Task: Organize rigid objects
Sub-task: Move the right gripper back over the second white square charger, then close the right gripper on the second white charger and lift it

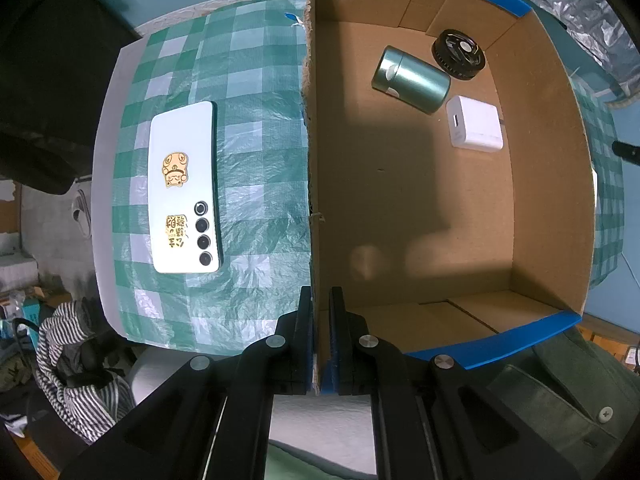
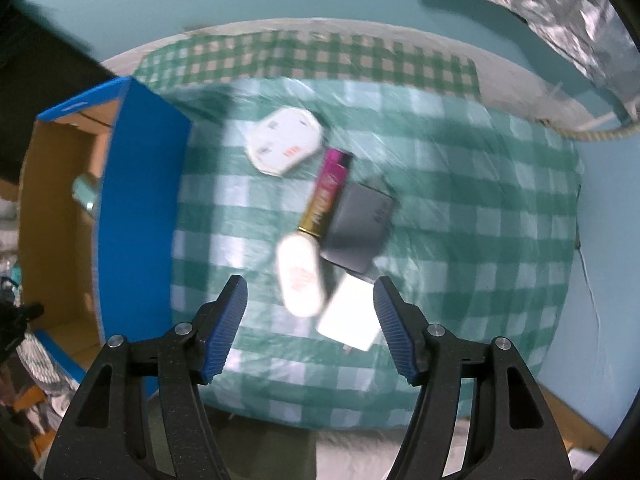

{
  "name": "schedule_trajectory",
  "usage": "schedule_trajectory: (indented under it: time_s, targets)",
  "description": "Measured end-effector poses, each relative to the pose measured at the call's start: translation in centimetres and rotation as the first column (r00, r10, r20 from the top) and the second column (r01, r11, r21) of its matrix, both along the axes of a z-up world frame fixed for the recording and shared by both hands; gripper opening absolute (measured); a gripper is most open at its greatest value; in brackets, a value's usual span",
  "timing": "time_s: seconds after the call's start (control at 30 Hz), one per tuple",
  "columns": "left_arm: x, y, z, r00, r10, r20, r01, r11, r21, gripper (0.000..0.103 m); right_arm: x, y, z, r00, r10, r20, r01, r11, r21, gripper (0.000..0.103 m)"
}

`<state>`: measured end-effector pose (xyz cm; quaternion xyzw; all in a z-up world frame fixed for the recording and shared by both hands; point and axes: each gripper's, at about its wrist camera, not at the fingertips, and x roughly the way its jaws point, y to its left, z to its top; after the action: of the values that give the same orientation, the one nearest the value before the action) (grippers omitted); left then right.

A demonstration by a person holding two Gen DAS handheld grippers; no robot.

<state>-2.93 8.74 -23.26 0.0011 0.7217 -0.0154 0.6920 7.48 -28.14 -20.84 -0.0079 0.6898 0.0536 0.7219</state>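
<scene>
My left gripper (image 1: 320,304) is shut on the left wall of the open cardboard box (image 1: 310,160). Inside the box lie a green metal can (image 1: 412,80), a black round part (image 1: 458,54) and a white charger (image 1: 476,124). A white phone (image 1: 184,188) lies face down on the checked cloth left of the box. My right gripper (image 2: 310,296) is open and empty above a cluster on the cloth: a white oval case (image 2: 300,276), a white adapter (image 2: 354,320), a grey block (image 2: 358,228), a pink-and-gold tube (image 2: 326,196) and a white round plug (image 2: 284,146).
The box, blue outside (image 2: 140,208), stands left of the cluster in the right wrist view. The table has a green checked cloth (image 2: 460,220) and ends at a teal wall. A crinkled silver bag (image 2: 560,20) hangs at the upper right. Striped clothes (image 1: 76,360) lie below the table's left edge.
</scene>
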Motion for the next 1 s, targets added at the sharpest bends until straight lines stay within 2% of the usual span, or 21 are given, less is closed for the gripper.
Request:
schedule_trajectory:
  time_s: [0.2, 0.53, 0.9, 1.0]
  targets:
    - [0.0, 0.0, 0.0, 1.000, 0.000, 0.000, 0.000, 1.000, 0.000, 0.007, -0.1, -2.3, -2.8, 0.996, -0.081, -0.044, 0.081, 0.997, -0.021, 0.070]
    - [0.0, 0.4, 0.0, 1.000, 0.016, -0.006, -0.016, 1.000, -0.013, 0.007, -0.1, -5.1, -7.2, 0.965, -0.229, -0.129, 0.235, 0.972, 0.030, 0.070]
    - [0.3, 0.9, -0.1, 0.999, 0.045, -0.014, -0.045, 0.999, -0.010, 0.007, -0.3, -5.3, -8.1, 0.960, -0.251, -0.123, 0.252, 0.968, -0.006, 0.069]
    - [0.3, 0.9, 0.0, 0.999, 0.041, -0.006, -0.041, 0.999, -0.015, 0.007, -0.7, -5.7, -8.6, 0.961, -0.237, -0.144, 0.239, 0.971, 0.002, 0.059]
